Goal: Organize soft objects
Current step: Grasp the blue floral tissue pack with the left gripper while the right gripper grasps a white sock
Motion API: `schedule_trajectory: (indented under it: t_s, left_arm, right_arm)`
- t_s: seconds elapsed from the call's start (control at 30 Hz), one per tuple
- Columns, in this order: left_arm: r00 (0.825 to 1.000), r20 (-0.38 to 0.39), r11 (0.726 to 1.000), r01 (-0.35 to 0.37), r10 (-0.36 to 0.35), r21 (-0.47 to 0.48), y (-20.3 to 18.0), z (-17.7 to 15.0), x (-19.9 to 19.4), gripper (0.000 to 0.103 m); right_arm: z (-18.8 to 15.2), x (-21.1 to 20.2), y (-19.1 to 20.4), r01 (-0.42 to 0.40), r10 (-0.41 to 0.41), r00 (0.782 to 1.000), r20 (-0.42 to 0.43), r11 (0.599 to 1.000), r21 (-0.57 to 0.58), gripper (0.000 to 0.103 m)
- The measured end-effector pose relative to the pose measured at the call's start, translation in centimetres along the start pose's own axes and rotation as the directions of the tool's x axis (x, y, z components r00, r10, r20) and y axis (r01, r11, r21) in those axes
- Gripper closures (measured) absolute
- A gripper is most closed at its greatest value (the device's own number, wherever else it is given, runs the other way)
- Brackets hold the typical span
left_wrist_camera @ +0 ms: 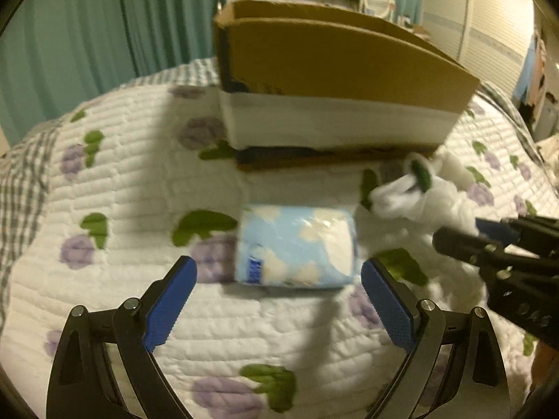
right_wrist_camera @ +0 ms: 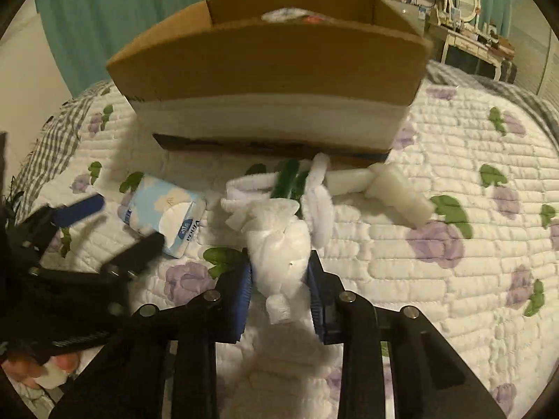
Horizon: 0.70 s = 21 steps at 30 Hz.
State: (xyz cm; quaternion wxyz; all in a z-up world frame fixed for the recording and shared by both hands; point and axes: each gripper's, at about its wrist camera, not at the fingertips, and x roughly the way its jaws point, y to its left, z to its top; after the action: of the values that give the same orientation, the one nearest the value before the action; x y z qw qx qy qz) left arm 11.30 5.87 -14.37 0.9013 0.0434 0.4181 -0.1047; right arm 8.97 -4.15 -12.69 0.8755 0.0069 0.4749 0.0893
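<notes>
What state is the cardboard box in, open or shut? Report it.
Open. The cardboard box has no lid over its top, and something white and red lies inside, seen over its front wall.

So the left gripper (left_wrist_camera: pixel 278 276) has its blue pads spread wide, with the light blue tissue pack (left_wrist_camera: pixel 295 245) lying on the flowery quilt (left_wrist_camera: pixel 139 188) just ahead, not pinched. Behind it sits a cardboard box (left_wrist_camera: pixel 335 70). A white plush toy (left_wrist_camera: pixel 433 195) lies off to the right, where the right gripper (left_wrist_camera: pixel 489 241) pokes in, kinda blurry.
</notes>
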Motion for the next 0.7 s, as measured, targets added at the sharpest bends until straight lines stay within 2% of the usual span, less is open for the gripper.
schedule_trajectory:
  t_s: [0.13, 0.3, 0.43, 0.57, 0.7]
  left_arm:
    - [1.0, -0.019, 1.0, 0.019, -0.019, -0.008, -0.5, -0.3, 0.4, 0.007]
    - [0.999, -0.031, 0.999, 0.031, -0.033, -0.044, -0.3, -0.1, 1.4, 0.008]
    - [0.997, -0.042, 0.996, 0.061, -0.064, -0.063, 0.0, 0.7, 2.6, 0.008]
    - [0.998, -0.05, 0.998, 0.048, -0.049, -0.027, -0.8, 0.9, 3.6, 0.025]
    - [0.998, -0.028, 0.999, 0.05, -0.05, -0.007, -1.1, 0.5, 2.9, 0.028]
  right_arm:
    - [-0.2, -2.1, -0.4, -0.02, 0.02, 0.999, 0.033, 1.0, 0.015, 0.075]
    - [0.2, -4.1, -0.4, 0.004, -0.004, 0.996, 0.092, 1.0, 0.0, 0.075]
    - [0.7, -3.9, -0.5, 0.018, -0.018, 0.995, 0.1, 1.0, 0.009, 0.075]
    - [0.6, -3.7, -0.8, 0.041, -0.042, 0.994, 0.104, 0.999, 0.011, 0.075]
    - [0.7, -4.2, -0.7, 0.063, -0.061, 0.99, 0.127, 0.998, -0.005, 0.075]
